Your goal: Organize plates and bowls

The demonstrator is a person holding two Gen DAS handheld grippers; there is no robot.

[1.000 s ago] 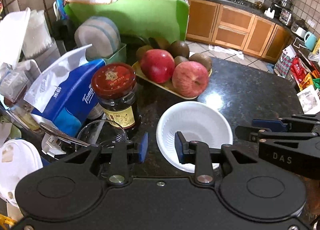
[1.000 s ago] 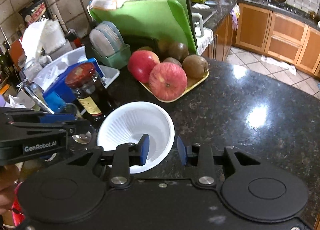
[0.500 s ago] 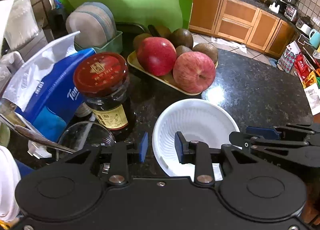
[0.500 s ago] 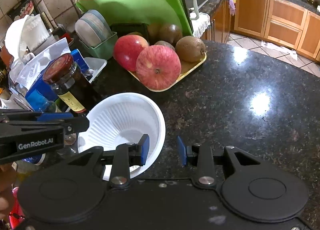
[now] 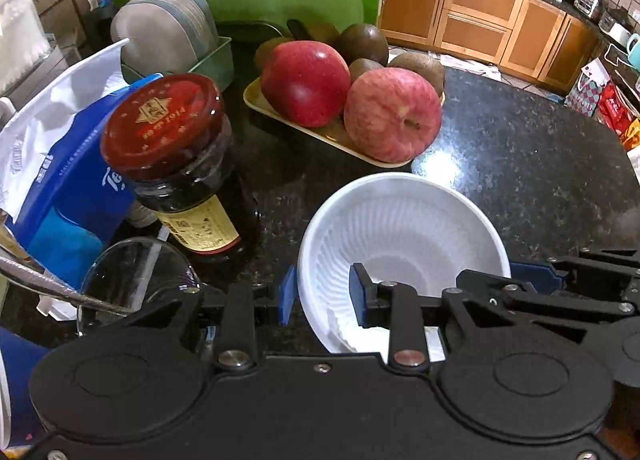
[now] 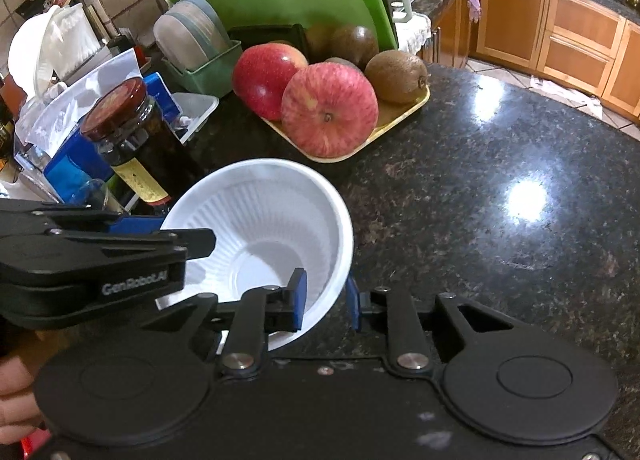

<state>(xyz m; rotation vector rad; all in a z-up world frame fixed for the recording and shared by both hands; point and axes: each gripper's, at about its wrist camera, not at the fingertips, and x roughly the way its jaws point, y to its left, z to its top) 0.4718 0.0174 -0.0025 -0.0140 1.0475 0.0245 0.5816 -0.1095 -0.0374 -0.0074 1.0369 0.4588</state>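
Speckled black granite counter [image 6: 480, 163], wooden cabinets [image 6: 560, 19] behind; "GenRobot.AI" left gripper [image 6: 160, 236] straddles the ribbed white plastic bowl [image 6: 264, 219] rim, jaws apart; right gripper [image 6: 326, 300] closing on that rim.

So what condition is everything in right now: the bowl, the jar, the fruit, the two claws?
White bowl: upright, empty, on the counter.
Jar: upright, red lid on.
Apples: whole, on the yellow tray.
Left gripper: open, straddling the bowl's rim.
Right gripper: closing, bowl's rim between its jaws.
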